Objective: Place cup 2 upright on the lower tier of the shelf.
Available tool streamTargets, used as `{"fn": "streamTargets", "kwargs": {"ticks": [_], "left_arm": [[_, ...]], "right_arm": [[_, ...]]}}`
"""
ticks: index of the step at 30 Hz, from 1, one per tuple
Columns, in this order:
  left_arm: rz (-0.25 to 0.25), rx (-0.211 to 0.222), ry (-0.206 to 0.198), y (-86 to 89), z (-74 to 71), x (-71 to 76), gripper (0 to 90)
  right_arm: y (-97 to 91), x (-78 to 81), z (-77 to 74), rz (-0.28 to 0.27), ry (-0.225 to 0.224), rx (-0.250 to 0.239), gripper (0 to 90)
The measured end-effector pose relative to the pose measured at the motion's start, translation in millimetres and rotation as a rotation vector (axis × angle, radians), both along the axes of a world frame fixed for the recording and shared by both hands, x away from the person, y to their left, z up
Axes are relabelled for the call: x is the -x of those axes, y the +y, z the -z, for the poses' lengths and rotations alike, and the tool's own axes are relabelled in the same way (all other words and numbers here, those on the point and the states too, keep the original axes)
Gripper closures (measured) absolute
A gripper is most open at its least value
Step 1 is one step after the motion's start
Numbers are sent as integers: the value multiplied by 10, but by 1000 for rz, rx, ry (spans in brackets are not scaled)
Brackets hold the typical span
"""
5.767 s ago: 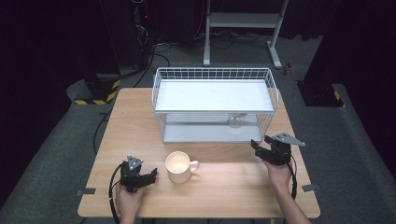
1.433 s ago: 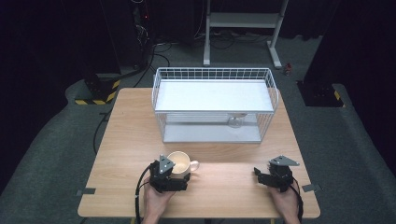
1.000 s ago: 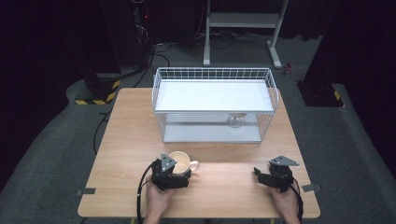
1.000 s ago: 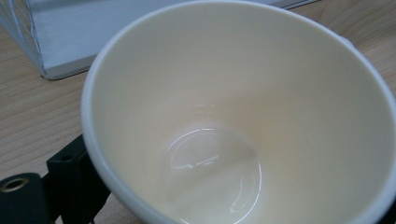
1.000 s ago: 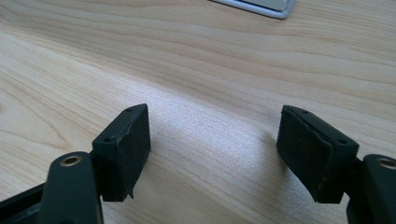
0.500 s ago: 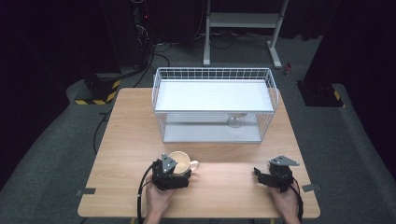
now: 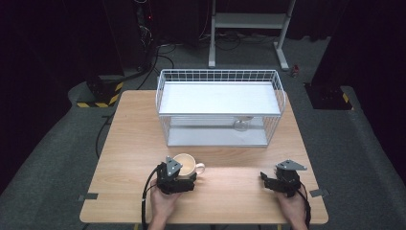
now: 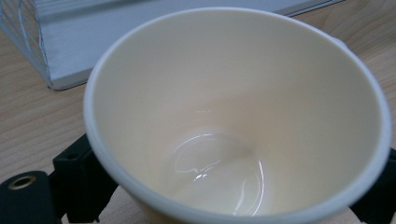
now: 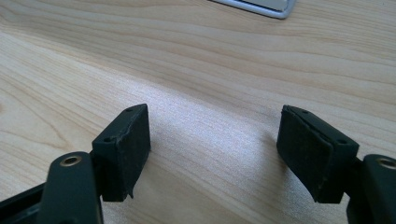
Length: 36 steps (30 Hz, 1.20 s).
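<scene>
A cream mug (image 7: 184,164) stands upright on the wooden table (image 7: 230,189), near its front edge, with the handle to the right. My left gripper (image 7: 183,173) reaches it from the near side. In the left gripper view the empty mug (image 8: 233,116) sits between the two jaws, whose pads press its walls below the rim; the left gripper (image 8: 229,196) is shut on it. My right gripper (image 7: 269,179) rests low at the front right. In the right gripper view the right gripper (image 9: 215,149) is open, with bare table (image 9: 210,60) between its jaws.
A white wire basket (image 7: 220,76) with a flat white top shelf stands at the back middle of the table. A clear glass (image 7: 242,124) sits on its lower level at the right. The basket's base shows as a white edge (image 8: 56,42) behind the mug.
Since 5.8 s ago my left gripper has moved right to the mug, and my right gripper has come down toward the front edge. Over the last second nothing visibly moves.
</scene>
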<state>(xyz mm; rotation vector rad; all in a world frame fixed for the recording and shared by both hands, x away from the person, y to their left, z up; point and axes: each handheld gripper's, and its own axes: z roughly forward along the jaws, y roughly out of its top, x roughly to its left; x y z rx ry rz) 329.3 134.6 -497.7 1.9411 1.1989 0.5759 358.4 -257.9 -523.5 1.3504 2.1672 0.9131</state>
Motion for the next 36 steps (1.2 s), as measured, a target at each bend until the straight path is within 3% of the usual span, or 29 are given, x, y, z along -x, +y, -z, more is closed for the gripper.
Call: {"fn": "streamTargets", "kwargs": {"ticks": [7,36], "left_arm": [[8,8,-20,-53,-71,-35,86],[4,13,-22,-135,-259,-296,88]], "right_arm": [[0,0,0,0,0,0,258],[-1,0,0,0,0,1,257]]}}
